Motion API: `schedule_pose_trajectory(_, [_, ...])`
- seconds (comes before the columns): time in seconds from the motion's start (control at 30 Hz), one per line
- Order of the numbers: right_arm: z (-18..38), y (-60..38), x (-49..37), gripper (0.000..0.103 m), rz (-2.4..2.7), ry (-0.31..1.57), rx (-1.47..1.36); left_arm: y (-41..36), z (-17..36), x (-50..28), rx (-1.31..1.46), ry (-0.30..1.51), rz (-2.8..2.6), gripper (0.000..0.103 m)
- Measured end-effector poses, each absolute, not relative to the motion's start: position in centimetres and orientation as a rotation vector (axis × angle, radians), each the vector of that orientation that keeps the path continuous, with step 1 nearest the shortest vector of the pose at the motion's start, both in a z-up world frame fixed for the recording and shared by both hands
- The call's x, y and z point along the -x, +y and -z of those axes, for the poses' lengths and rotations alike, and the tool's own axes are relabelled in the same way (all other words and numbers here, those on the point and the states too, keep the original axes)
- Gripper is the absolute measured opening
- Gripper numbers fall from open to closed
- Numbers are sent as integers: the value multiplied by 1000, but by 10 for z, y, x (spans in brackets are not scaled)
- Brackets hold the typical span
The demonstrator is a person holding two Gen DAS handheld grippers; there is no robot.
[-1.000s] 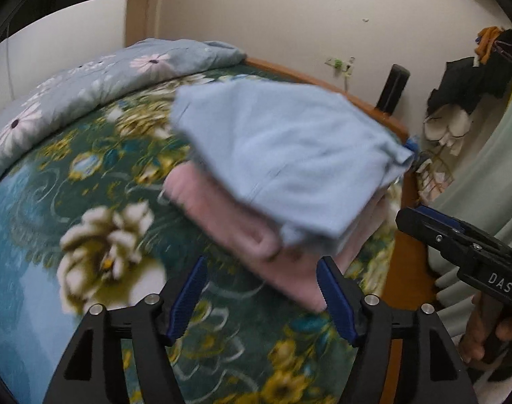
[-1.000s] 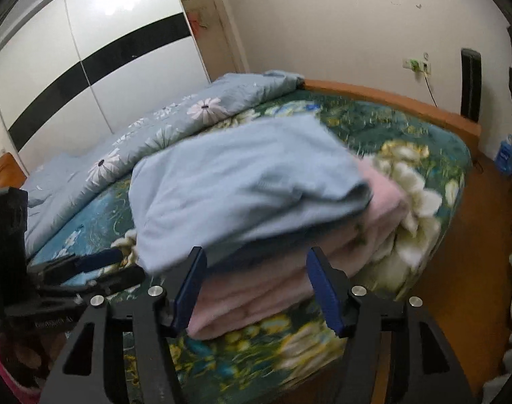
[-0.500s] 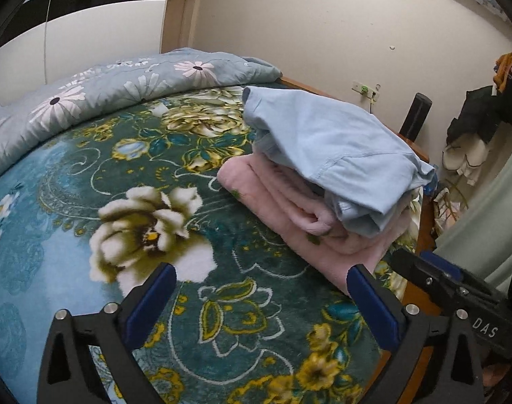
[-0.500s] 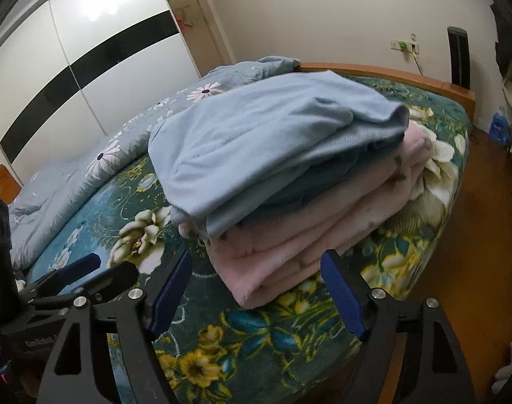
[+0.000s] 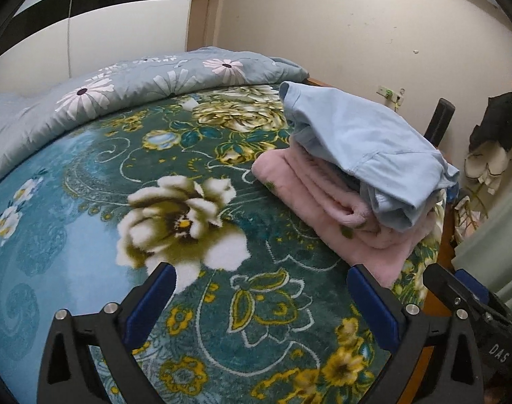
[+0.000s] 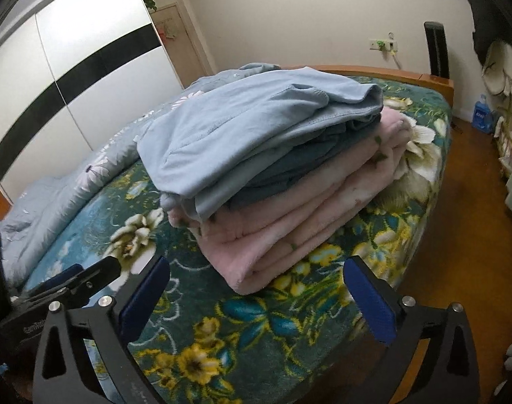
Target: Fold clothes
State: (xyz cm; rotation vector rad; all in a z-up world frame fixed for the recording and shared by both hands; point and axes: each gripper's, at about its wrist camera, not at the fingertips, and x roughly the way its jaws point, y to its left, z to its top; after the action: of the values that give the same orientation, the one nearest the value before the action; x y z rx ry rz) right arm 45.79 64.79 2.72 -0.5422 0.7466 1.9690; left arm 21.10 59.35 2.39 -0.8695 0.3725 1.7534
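Note:
A folded light blue garment [image 5: 363,141] [image 6: 256,124] lies on top of a folded pink garment [image 5: 326,202] [image 6: 289,222], stacked near the corner of the bed. My left gripper [image 5: 259,303] is open and empty, pulled back from the stack over the green flowered blanket [image 5: 155,202]. My right gripper [image 6: 256,296] is open and empty, just short of the pink garment's near edge. The right gripper shows at the lower right of the left wrist view [image 5: 471,309]; the left gripper shows at the lower left of the right wrist view [image 6: 74,279].
A grey-blue flowered quilt [image 5: 121,101] lies bunched along the bed's far side. A wooden bed frame [image 6: 407,74] runs along the foot. A wardrobe [image 6: 71,67] stands behind. Clothes hang on the wall [image 5: 498,124]. A blue bottle [image 6: 483,114] sits on the wooden floor.
Both grippers let go of the blue garment, opened wide and drew back from the stack. The blue garment now rests on the pink one.

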Motion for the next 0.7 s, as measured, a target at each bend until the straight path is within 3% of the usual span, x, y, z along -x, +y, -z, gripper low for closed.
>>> schedule_pose_trajectory(0.23, [-34,635,-456,103,-1976,693,517,588,-27,-226,780,480,-1841,103])
schedule_pose_trajectory(0.7, [-30,644,-379,103,-2002,569,618,580,-27,-223,743,510,-1939,103])
